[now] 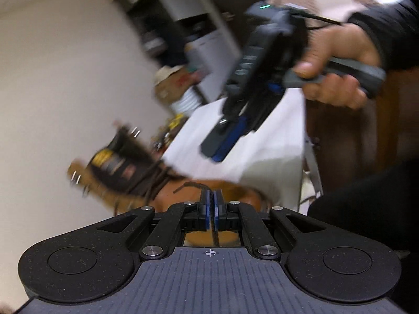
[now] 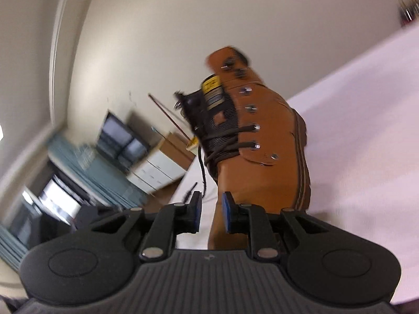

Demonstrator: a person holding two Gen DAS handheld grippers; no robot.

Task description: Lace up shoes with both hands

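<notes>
A tan leather boot (image 2: pixel 262 157) with a dark tongue and metal eyelets stands on a white tabletop (image 2: pixel 353 130); in the left wrist view the boot (image 1: pixel 104 167) is blurred. Its dark brown lace (image 2: pixel 201 167) crosses the lower eyelets and one end dangles loose. My left gripper (image 1: pixel 211 196) is shut on a strand of the lace (image 1: pixel 216 236), just over the boot's toe. My right gripper (image 2: pixel 212 209) stands open in front of the boot with nothing between its pads. In the left wrist view the right gripper (image 1: pixel 213 154) hangs above the table, held by a hand (image 1: pixel 335 60).
The white tabletop (image 1: pixel 248 144) ends beyond the boot. Past its edge stand a cardboard box on white drawers (image 2: pixel 167 162) and dark shelving (image 2: pixel 120 136). A pale wall (image 2: pixel 183 26) fills the background. A dark sleeve (image 1: pixel 387 26) sits at the upper right.
</notes>
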